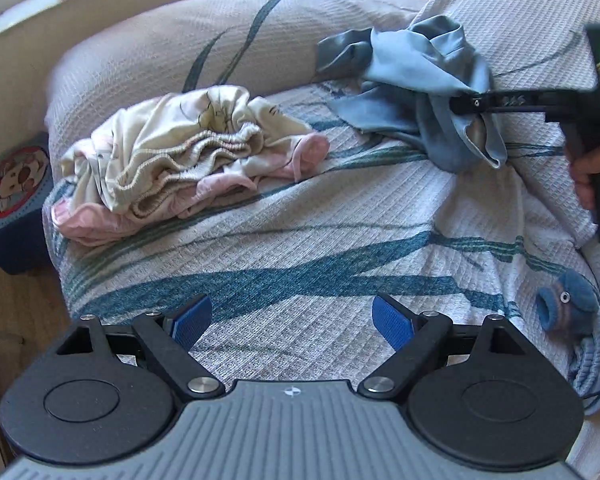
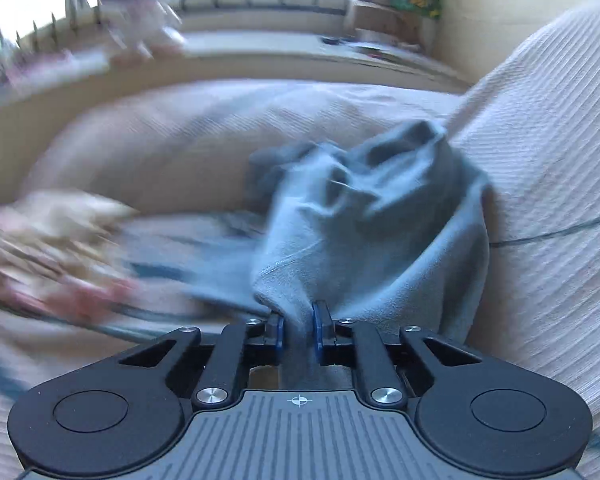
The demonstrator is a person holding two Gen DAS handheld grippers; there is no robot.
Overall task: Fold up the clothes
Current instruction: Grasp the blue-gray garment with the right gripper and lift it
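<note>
A crumpled light blue garment (image 1: 416,76) lies at the back right of the sofa seat. My right gripper (image 1: 466,105) comes in from the right and is shut on a fold of it. In the blurred right wrist view the same blue garment (image 2: 364,224) rises in front of my right gripper (image 2: 299,326), with cloth pinched between the blue pads. My left gripper (image 1: 292,320) hovers low over the front of the seat, open, with nothing between its blue pads (image 1: 191,320). A heap of cream and pink clothes (image 1: 180,152) lies at the left.
A white waffle cover with teal stripes (image 1: 300,240) drapes the sofa seat and backrest. A small blue fish-shaped toy (image 1: 568,306) rests at the front right. A blue cushion with a cartoon print (image 1: 12,188) sits by the sofa's left end, above wooden floor. A person's hand (image 1: 588,172) holds the right gripper.
</note>
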